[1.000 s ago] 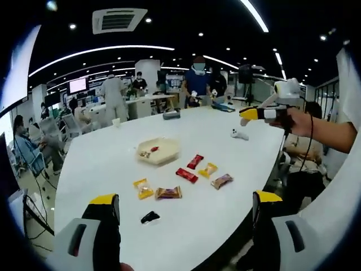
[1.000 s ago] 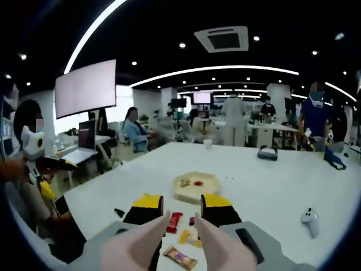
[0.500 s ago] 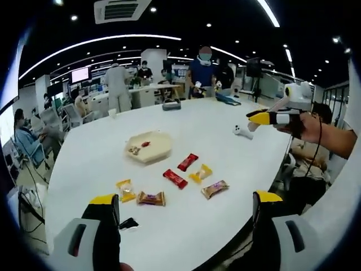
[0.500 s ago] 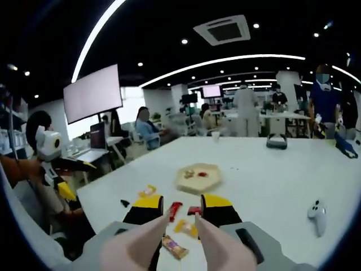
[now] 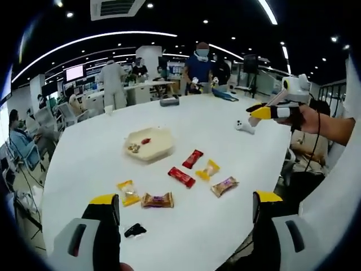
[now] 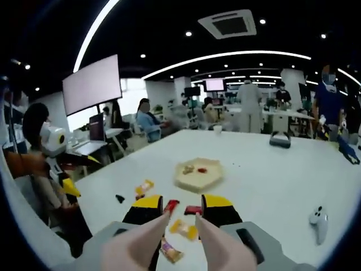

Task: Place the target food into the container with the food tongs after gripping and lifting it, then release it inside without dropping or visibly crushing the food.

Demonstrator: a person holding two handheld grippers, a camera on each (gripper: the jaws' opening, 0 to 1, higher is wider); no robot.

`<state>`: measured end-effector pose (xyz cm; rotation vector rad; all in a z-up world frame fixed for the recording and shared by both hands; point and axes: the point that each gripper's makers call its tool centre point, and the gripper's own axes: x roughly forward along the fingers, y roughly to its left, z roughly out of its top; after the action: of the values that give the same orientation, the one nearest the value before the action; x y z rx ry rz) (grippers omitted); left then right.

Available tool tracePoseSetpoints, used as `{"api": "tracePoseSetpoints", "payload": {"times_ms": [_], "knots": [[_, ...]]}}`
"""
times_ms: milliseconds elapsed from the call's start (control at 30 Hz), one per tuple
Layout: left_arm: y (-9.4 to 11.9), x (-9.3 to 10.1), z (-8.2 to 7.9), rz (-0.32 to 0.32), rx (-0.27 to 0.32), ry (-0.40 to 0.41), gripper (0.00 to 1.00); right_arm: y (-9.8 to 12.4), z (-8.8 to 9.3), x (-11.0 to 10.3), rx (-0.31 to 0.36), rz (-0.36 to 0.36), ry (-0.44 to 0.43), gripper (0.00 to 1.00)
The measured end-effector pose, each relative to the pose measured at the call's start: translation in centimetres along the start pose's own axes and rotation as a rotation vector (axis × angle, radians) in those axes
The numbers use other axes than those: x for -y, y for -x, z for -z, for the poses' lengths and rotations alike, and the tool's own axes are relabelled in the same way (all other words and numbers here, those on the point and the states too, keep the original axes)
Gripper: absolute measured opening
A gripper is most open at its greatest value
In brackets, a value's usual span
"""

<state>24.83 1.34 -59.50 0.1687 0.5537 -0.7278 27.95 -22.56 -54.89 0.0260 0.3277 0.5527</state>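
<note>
A beige hexagonal container (image 5: 148, 144) (image 6: 197, 174) sits mid-table with a few small bits of food in it. Wrapped snacks lie in front of it: two red ones (image 5: 192, 158) (image 5: 181, 176), two yellow ones (image 5: 207, 169) (image 5: 128, 192) and two brown ones (image 5: 224, 186) (image 5: 157, 200). My left gripper (image 5: 185, 206) hangs over the near table edge, jaws wide open and empty. My right gripper (image 6: 180, 208) holds pale pink food tongs (image 6: 211, 240) between its narrowed jaws, above a yellow snack (image 6: 184, 228). In the left gripper view the right gripper (image 5: 269, 110) is raised at the right.
The white table (image 5: 84, 164) carries a small black item (image 5: 135, 230) near the front, a white controller (image 5: 244, 127) (image 6: 319, 221) and a dark device (image 5: 169, 101) farther back. Several people stand and sit at desks beyond. A person's arm (image 5: 330, 124) reaches in at the right.
Both views have shifted a little with the hands. The right gripper view now sits lower and closer to the snacks. The snacks and the container lie where they did.
</note>
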Motion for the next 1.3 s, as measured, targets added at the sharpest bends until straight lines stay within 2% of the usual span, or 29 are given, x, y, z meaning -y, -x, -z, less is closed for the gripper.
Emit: {"api": "tracePoseSetpoints", "payload": {"times_ms": [67, 167, 233, 333, 433, 500, 633, 700, 767, 867, 1000, 1167, 1200, 1300], "knots": [[-0.1, -0.6, 0.2, 0.000, -0.006, 0.000, 0.98, -0.6, 0.1, -0.6, -0.013, -0.016, 0.010, 0.26], [-0.3, -2.1, -0.4, 0.013, 0.030, 0.047, 0.98, -2.5, -0.1, -1.6, -0.030, -0.023, -0.005, 0.26], [-0.5, -3.1, -0.6, 0.021, 0.038, 0.042, 0.98, -3.6, -0.4, -1.7, -0.030, -0.005, -0.029, 0.26], [-0.6, -4.3, -1.2, 0.037, 0.076, 0.025, 0.98, -5.8, -0.2, -2.8, -0.046, -0.009, -0.007, 0.26], [-1.1, -6.2, -0.8, 0.052, 0.089, 0.039, 0.97, -7.9, 0.2, -3.9, -0.081, -0.023, -0.009, 0.25], [-0.8, -6.7, -0.7, 0.055, 0.093, 0.045, 0.97, -8.7, 0.4, -4.5, -0.101, -0.038, -0.030, 0.25], [0.0, -7.8, -0.5, 0.054, 0.094, 0.050, 0.97, -10.4, 1.1, -5.1, -0.142, -0.064, -0.017, 0.26], [0.1, -8.6, -0.2, 0.043, 0.094, 0.048, 0.98, -11.6, 1.7, -5.5, -0.166, -0.082, 0.014, 0.26], [0.3, -9.6, 0.5, 0.010, 0.075, 0.061, 0.97, -12.7, 2.3, -6.3, -0.192, -0.117, -0.002, 0.26], [0.6, -9.7, 0.7, 0.010, 0.094, 0.111, 0.98, -13.8, 2.9, -7.5, -0.214, -0.150, 0.045, 0.27], [1.1, -9.9, 2.2, -0.015, 0.058, 0.077, 0.97, -15.3, 4.0, -8.9, -0.228, -0.189, 0.062, 0.27], [1.9, -10.5, 3.1, -0.049, 0.070, 0.137, 0.97, -16.2, 4.1, -10.4, -0.233, -0.228, 0.067, 0.27], [2.1, -10.5, 3.3, -0.049, 0.080, 0.145, 0.97, -16.5, 4.4, -11.3, -0.241, -0.259, 0.090, 0.27], [2.1, -10.4, 4.5, -0.045, 0.055, 0.144, 0.97, -17.6, 5.1, -12.9, -0.241, -0.309, 0.117, 0.27]]}}
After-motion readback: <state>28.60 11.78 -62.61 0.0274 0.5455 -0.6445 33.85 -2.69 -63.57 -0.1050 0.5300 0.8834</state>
